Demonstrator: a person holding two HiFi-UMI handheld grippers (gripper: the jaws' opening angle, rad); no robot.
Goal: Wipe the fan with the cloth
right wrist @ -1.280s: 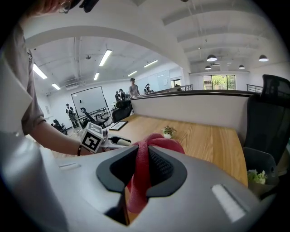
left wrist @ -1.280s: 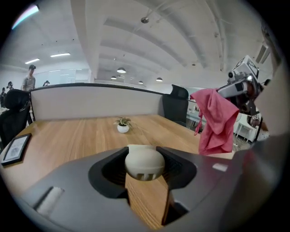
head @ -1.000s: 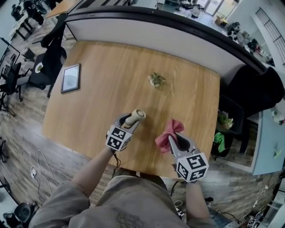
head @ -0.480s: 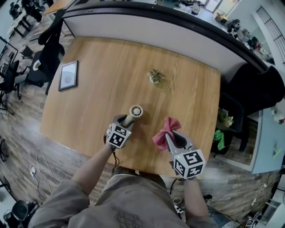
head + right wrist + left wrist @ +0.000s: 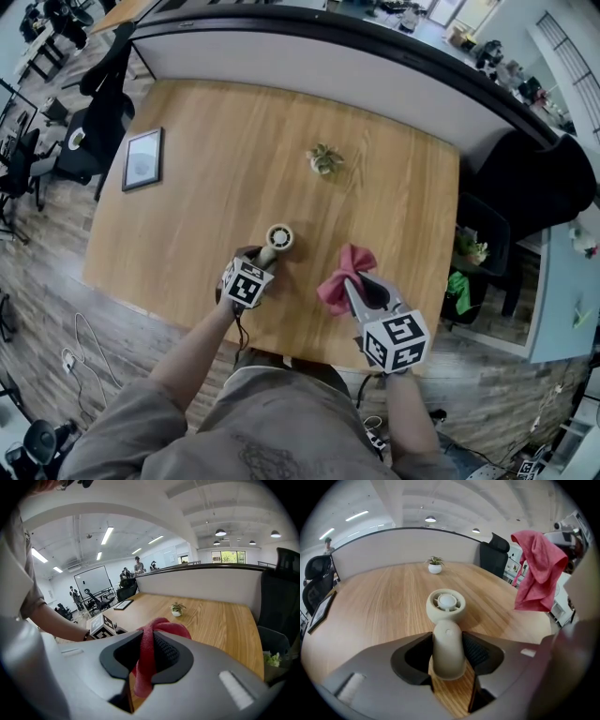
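Head view: on the person's left, the left hand-held gripper [image 5: 264, 259] points down at the bench [image 5: 216, 141] and pinches the fan [image 5: 278, 237] by its handle. The fan's round head sticks out just beyond the jaw tips. The left gripper view shows the same hold: both pads press the sides of the pale handle [image 5: 448, 644] and the round grille faces back toward the camera. Whether the handle's lower end rests on the bench cannot be told.

To the right of that gripper, near but not touching it, the cloth [image 5: 343, 275] hangs in a bunch from the right hand-held gripper [image 5: 355, 287]. In the right gripper view its jaws are closed on a fold of the red fabric [image 5: 149, 651], and the rest spills over and under the jaws.

As a judgement, the task is at the setting-up step: fan steadied, cloth ready, no wiping contact yet. The next move calls for the right gripper to carry the cloth leftward onto the fan's head and rub across the grille. Meanwhile the left gripper must hold firm so the handle does not twist between the pads.
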